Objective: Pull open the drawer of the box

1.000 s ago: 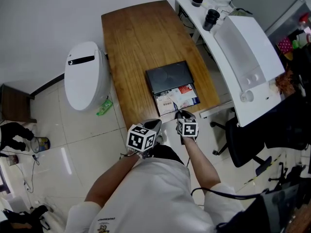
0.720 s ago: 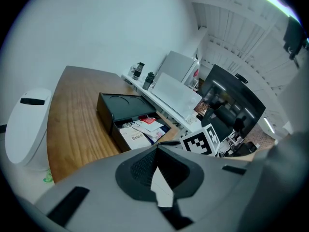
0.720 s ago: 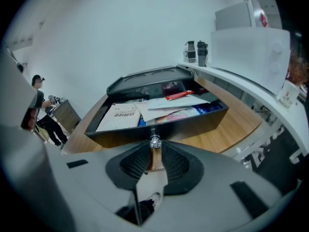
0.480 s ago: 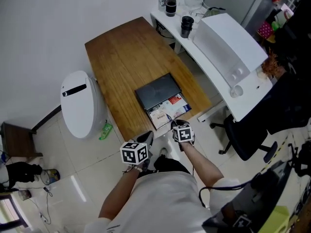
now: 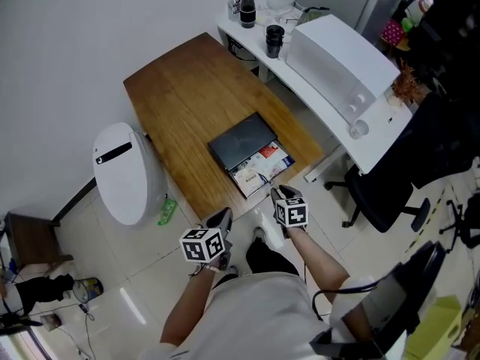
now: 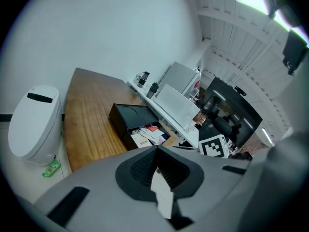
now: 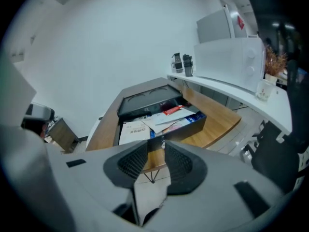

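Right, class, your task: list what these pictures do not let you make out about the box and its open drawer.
- Print on the papers: too small in the head view, blurred in both gripper views.
- Rear of the drawer: hidden under the top of the box in every view.
- Lower part of the drawer's front: covered in the right gripper view by the right gripper itself.
- Any handle on the drawer: too small to tell in any view.

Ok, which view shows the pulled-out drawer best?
The right gripper view: the drawer sits close and straight ahead, with the papers inside plain to see. The head view shows it from above, smaller. The left gripper view shows it farther off, at an angle.
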`<state>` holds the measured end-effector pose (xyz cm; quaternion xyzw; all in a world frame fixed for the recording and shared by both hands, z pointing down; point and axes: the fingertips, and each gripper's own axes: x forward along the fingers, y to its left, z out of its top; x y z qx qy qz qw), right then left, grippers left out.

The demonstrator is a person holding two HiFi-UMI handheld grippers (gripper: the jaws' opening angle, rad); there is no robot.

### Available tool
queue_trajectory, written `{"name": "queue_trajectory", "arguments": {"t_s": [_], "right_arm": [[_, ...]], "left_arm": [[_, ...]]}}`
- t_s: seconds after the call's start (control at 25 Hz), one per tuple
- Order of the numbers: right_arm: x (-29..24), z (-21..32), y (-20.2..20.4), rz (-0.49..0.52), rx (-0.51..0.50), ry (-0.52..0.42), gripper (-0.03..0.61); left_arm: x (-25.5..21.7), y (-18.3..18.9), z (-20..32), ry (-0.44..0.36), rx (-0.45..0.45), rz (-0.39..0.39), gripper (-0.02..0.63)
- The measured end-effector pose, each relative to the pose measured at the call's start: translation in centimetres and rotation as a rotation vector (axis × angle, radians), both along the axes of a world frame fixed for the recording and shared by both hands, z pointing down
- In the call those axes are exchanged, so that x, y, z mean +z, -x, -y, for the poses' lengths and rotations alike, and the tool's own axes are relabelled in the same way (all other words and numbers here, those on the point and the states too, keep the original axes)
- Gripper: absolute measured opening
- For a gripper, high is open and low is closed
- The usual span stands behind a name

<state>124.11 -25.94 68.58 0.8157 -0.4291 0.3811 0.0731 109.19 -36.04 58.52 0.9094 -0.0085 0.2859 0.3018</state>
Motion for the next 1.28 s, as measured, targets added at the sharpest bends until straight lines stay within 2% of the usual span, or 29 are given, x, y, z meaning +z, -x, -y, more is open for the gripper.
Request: {"name": "queue_trajectory", "arguments": {"t_s": [0.16,0.2,0.24,0.52,0.72,0.84,0.96,1.08,1.28], "right_arm": [[-2.6,0.8,2.4,0.021,0.034,-0.083,0.095],[-3.2,0.9,3.1,0.019,0.038,-0.097,0.067],[-3.9,0.9,3.8,0.012,0.039,-0.108,-0.010],[-8.9,-0.4,9.7,-0.040,0.037,-0.174,-0.012],[-11.7,-4.9,15.1,-0.002,0.126,-0.289,-0.012],[-12.1,-8.1,18.2,0.039,0.203,-0.340,-0.012],[-12.7,-10.9,21.1,0.027,0.238,-0.346,-0.014],[-13.9,-13.3,22.8,-0.010,0.249,-0.361,-0.014],[-15.4,-14.8,23.7,-0.010,0.224,-0.401,-0.014]], "left_arm": [[-0.4,1.8,0.6,0.011,0.009,-0.023,0.000],[-0.7,2.2,0.6,0.012,0.013,-0.031,0.000],[-1.0,2.6,0.6,0.010,0.018,-0.040,0.000],[-4.1,6.2,0.2,0.003,0.052,-0.134,0.000],[-6.4,9.5,-3.0,-0.062,0.147,-0.197,0.000],[-6.5,11.3,-5.2,-0.095,0.215,-0.200,0.000],[-6.3,12.8,-7.0,-0.088,0.243,-0.195,0.000],[-6.4,13.4,-8.8,-0.094,0.252,-0.198,0.000],[-6.6,13.8,-11.5,-0.138,0.253,-0.194,0.000]]}}
